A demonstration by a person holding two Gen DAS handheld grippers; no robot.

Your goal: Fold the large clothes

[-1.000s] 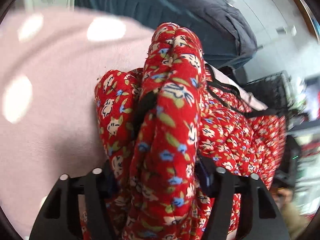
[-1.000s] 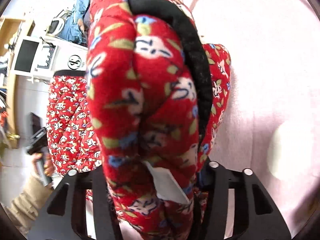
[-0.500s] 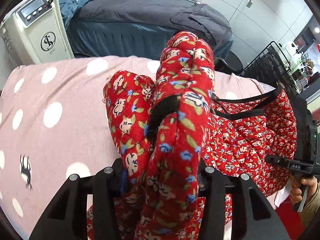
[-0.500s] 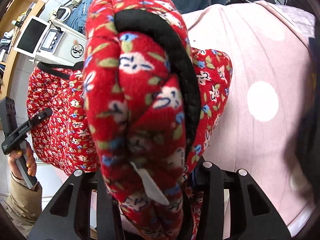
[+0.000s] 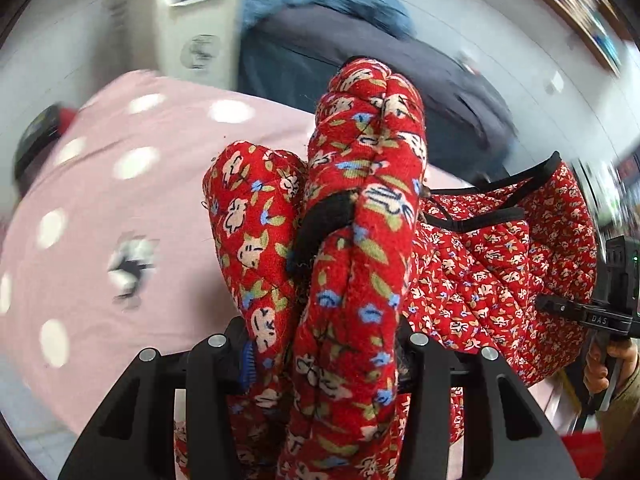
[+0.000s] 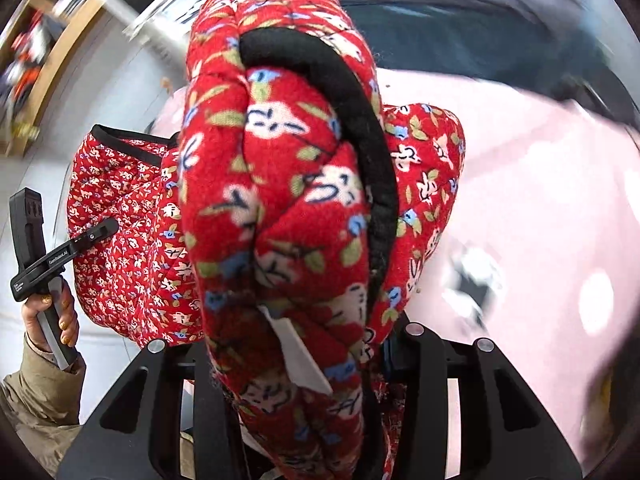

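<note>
A red quilted garment with a small flower print and black trim is bunched thickly between the fingers of my left gripper, which is shut on it. The rest of it hangs off to the right, toward the other gripper in a person's hand. My right gripper is shut on another thick bunch of the same garment, where a white label sticks out. Cloth spans left to the left gripper. The garment hangs above the bed.
A pink sheet with white dots covers the bed below. Behind it stand a dark grey-blue covered bed and a white machine. A wooden shelf is at the upper left of the right wrist view.
Both grippers have risen and swung with the garment held between them. The pink sheet lies farther below, more of the room shows, and the background is motion-blurred.
</note>
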